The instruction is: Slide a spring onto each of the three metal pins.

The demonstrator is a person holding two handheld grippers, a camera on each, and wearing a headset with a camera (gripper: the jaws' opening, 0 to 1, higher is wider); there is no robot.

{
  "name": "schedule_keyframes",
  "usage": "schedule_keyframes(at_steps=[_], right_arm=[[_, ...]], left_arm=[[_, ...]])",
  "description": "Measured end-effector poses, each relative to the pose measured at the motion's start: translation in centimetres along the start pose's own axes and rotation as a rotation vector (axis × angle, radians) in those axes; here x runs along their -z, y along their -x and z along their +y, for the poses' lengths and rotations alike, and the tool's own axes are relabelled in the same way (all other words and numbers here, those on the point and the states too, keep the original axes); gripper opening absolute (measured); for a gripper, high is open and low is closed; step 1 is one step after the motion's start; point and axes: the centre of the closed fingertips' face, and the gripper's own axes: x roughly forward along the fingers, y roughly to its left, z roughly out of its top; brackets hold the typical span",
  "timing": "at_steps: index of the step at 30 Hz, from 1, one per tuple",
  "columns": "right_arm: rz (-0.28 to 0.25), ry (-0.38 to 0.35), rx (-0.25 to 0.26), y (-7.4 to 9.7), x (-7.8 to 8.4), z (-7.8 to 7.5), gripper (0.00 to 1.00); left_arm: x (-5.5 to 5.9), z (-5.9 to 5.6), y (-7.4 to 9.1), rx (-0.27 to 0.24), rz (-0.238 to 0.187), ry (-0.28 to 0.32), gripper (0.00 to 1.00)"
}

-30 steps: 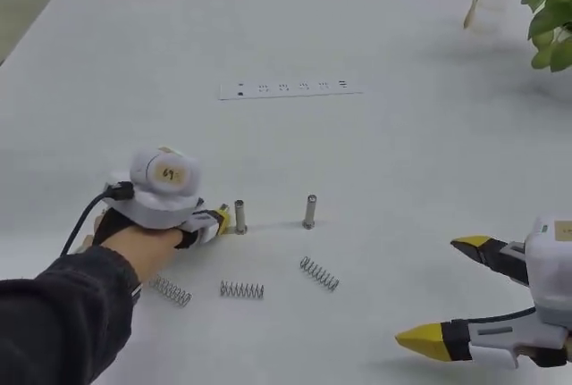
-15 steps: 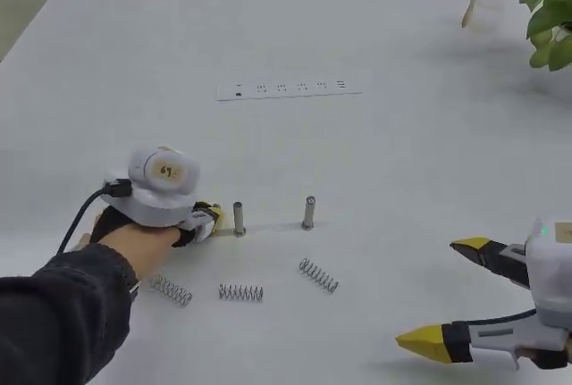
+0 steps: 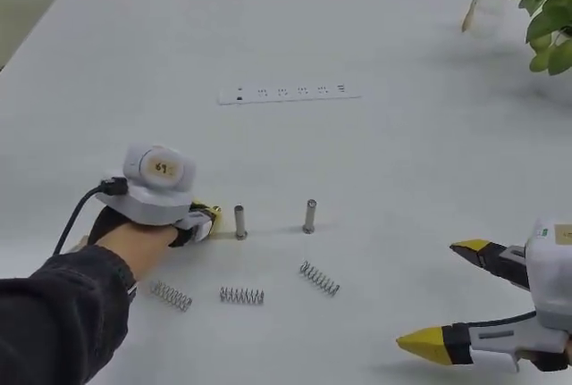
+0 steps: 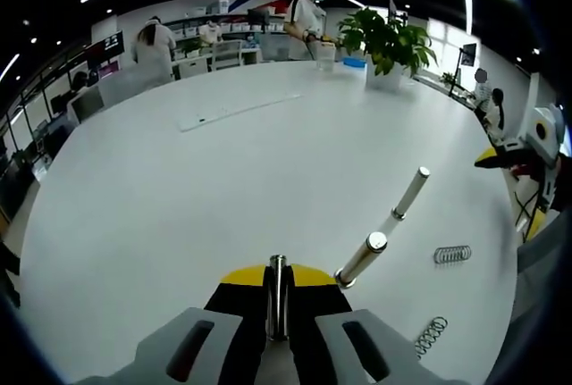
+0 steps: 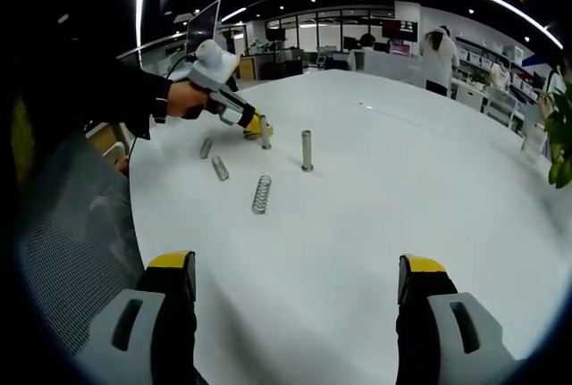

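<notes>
Two metal pins stand upright on the white table, one (image 3: 240,221) just right of my left gripper (image 3: 211,218), the other (image 3: 309,215) further right. In the left gripper view my left gripper (image 4: 277,282) is shut on a third pin (image 4: 277,291), held upright between the yellow jaws, with the two standing pins (image 4: 362,258) (image 4: 411,193) beyond. Three springs lie flat nearer me: left (image 3: 170,295), middle (image 3: 241,295), right (image 3: 319,277). My right gripper (image 3: 444,293) hovers open at the lower right, nothing between its fingers; in its own view (image 5: 295,263) the springs (image 5: 261,194) and pins (image 5: 307,150) lie ahead.
A white power strip (image 3: 288,93) lies across the middle of the table. A plastic bottle (image 3: 487,5) and a green plant (image 3: 547,10) stand at the far right corner. People and desks show in the room behind.
My left gripper has drawn back a little to the left, opening a small gap to the nearest standing pin. The right gripper and the springs have stayed put.
</notes>
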Motion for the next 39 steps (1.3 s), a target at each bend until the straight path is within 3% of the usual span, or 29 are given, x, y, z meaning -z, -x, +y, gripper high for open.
schedule_keyframes(at_steps=[23,39], right_arm=[[-0.031,0.043,-0.003,0.3,-1.8,0.6,0.93],[-0.035,0.088,-0.016,0.1,-3.1,1.3,0.93]], left_arm=[[-0.2,0.2,3.6,-0.023,-0.048,0.020,0.00],[1.1,1.0,5.7,-0.025,-0.085,0.053,0.00]])
